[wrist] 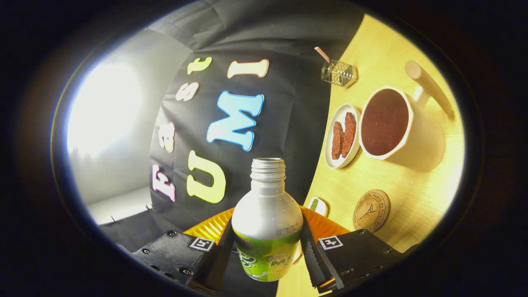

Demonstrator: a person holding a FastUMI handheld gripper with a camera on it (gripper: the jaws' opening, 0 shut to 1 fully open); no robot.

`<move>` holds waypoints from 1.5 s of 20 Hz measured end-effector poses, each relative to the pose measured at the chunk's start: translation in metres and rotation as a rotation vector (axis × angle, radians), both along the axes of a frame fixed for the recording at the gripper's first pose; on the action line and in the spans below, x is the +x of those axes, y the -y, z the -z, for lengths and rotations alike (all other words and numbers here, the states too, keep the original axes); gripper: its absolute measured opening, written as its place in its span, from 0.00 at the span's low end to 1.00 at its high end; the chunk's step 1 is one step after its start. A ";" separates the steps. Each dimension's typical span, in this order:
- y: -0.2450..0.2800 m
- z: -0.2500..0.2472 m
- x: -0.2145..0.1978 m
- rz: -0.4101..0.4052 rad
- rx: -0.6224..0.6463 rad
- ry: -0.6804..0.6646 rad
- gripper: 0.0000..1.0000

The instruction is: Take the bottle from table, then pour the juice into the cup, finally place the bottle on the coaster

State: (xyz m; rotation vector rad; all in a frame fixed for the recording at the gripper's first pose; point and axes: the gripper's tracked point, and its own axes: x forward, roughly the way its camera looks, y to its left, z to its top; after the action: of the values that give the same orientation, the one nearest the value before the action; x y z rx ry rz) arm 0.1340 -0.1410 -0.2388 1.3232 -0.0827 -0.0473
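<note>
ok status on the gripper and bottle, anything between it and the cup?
Gripper shut on bottle, uncapped, clear of the table. Cup beyond, dark inside. Coaster bare. Nothing blocking.

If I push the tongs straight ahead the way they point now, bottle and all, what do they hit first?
Probably the black cloth wall, though depth is unclear. The tongs, shut on the bottle, aim at it; the cup, plate and coaster lie off to one side.

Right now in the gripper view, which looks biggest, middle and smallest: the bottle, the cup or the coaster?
1. bottle, held in the gripper; being nearest the camera enlarges it.
2. cup, close behind, so unsure.
3. coaster, clearly smallest.
</note>
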 end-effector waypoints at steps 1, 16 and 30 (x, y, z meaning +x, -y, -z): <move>0.002 0.000 -0.001 0.008 0.025 0.004 0.77; 0.031 -0.001 -0.004 0.075 0.339 0.121 0.77; 0.032 -0.009 -0.001 0.077 0.398 0.164 0.77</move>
State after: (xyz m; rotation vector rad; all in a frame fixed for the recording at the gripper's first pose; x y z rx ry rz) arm 0.1327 -0.1734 -0.2295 1.7202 -0.2751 -0.0209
